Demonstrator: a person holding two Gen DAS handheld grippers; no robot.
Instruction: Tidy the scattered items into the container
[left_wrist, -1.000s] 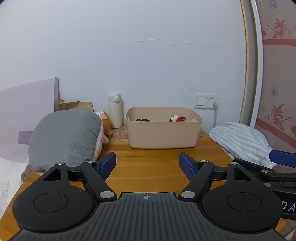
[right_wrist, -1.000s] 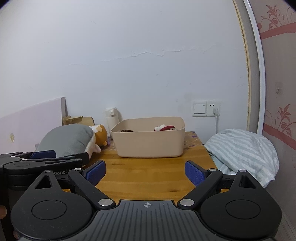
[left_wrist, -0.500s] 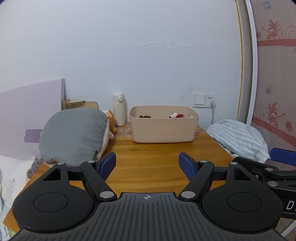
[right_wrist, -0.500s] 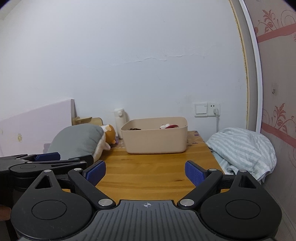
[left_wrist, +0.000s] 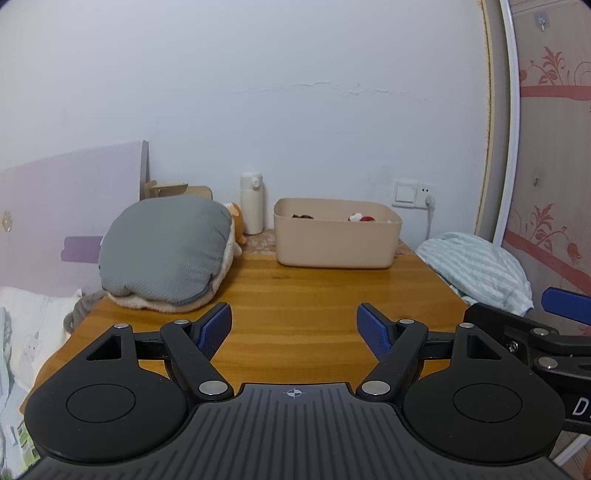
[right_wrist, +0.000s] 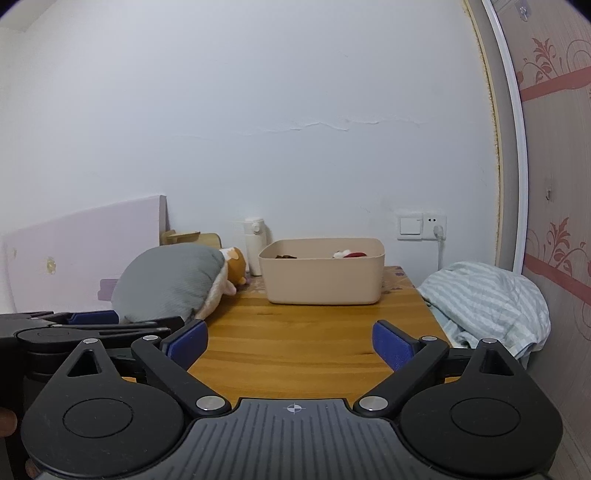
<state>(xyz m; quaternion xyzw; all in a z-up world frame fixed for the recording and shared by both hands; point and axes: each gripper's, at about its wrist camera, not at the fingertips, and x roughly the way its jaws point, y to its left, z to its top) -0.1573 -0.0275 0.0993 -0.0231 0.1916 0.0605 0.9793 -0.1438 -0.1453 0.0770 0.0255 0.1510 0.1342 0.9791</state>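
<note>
The left claw (left_wrist: 294, 328) hangs empty, jaws apart, over the wooden table (left_wrist: 314, 295) facing the beige container (left_wrist: 336, 240).

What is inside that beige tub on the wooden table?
Over the rim of the beige tub peek a red-and-white soft thing and something dark brown. The tub's wall hides everything lower, so what else lies inside cannot be seen.

A pale white wall (left_wrist: 295, 110) with a thin horizontal crack stands behind a wooden surface (left_wrist: 314, 295). A white switch and socket plate (right_wrist: 421, 226) sits low on the wall. To the right, a panel with red floral patterns (right_wrist: 554, 184).
</note>
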